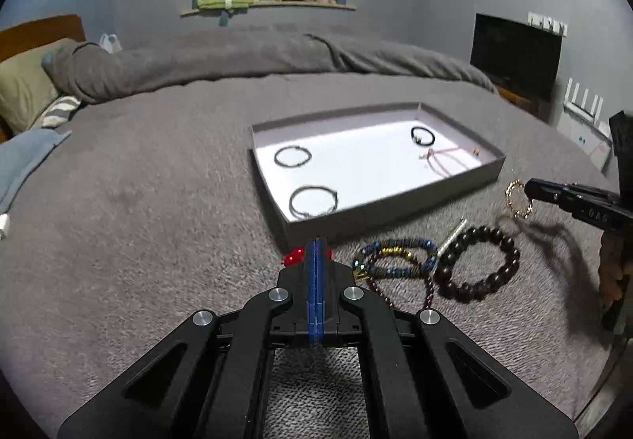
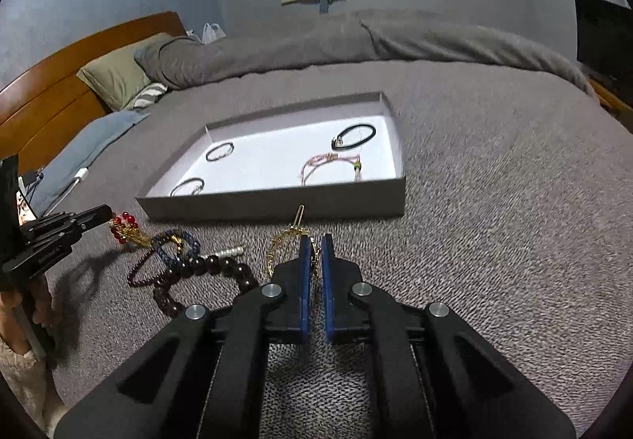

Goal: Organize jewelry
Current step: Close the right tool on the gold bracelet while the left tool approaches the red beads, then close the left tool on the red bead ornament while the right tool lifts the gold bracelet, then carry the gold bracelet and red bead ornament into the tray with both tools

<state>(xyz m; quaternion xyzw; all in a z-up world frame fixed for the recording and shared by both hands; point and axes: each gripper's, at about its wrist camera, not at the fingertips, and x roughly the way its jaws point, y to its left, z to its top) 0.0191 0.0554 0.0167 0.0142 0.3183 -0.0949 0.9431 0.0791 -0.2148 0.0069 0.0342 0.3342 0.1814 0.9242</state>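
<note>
Beside the grey tray (image 1: 395,209), my right gripper (image 2: 315,241) pinches a gold chain bracelet (image 1: 519,198). My left gripper (image 1: 316,245), pads together, grips a red bead bracelet (image 2: 123,227).

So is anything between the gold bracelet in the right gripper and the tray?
Nothing visible. The right gripper holds the gold bracelet lifted over bare blanket; the tray lies straight ahead, only its low near wall to clear. The bead pile sits off to the left.
</note>
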